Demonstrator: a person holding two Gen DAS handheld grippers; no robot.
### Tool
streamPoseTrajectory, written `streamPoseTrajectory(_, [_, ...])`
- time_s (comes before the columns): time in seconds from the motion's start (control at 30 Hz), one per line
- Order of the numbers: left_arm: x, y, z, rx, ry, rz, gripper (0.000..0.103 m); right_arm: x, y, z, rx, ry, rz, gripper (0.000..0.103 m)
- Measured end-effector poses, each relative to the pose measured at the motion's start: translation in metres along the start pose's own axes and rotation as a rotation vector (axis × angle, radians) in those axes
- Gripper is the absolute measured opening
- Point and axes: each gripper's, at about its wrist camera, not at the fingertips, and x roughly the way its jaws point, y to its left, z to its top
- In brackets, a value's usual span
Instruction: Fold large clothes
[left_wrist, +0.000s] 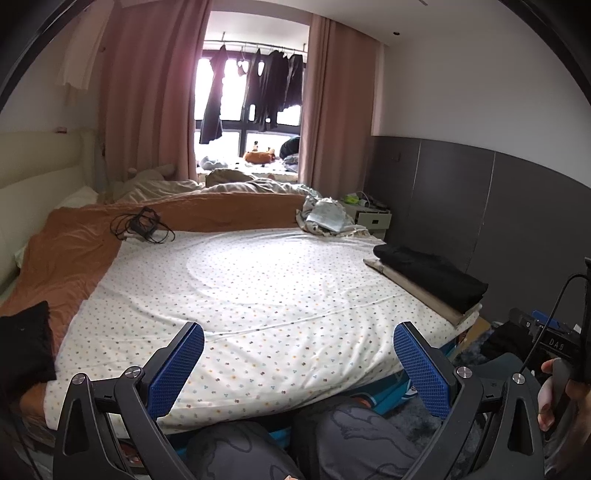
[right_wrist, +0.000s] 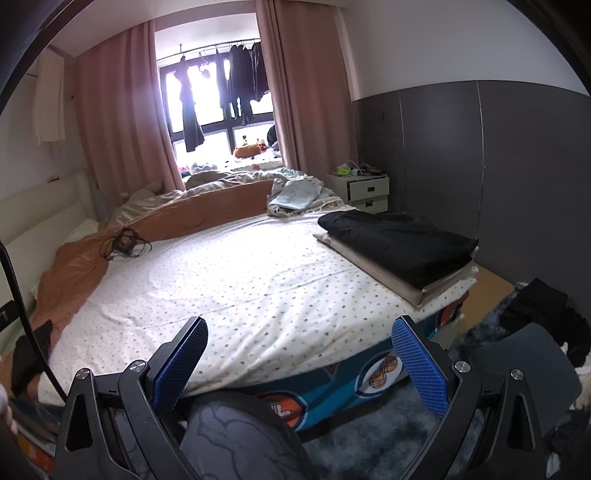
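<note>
Blue-padded fingers (left_wrist: 177, 369) of the left gripper (left_wrist: 298, 341) and right gripper (right_wrist: 299, 338) gape wide and empty over the dotted white bedsheet (left_wrist: 258, 288), so one fold seems finished, the folded black garment (right_wrist: 399, 240) stacked far right, and next likely means fetching the crumpled black clothing (right_wrist: 539, 310) on the right-hand floor.

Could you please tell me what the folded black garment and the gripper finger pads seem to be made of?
The folded black garment looks like soft matte woven fabric, with limp rounded folds. The left gripper pads look like blue textured rubber or plastic, judging by the fine grid pattern.
</note>
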Motion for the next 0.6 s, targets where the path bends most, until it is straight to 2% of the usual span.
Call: streamPoseTrajectory(0.6, [-0.002,0.005,-0.001,0.01,-0.006,0.036,0.102,0.01,0.01,-0.001,0.007,0.015,-0.024,0.1])
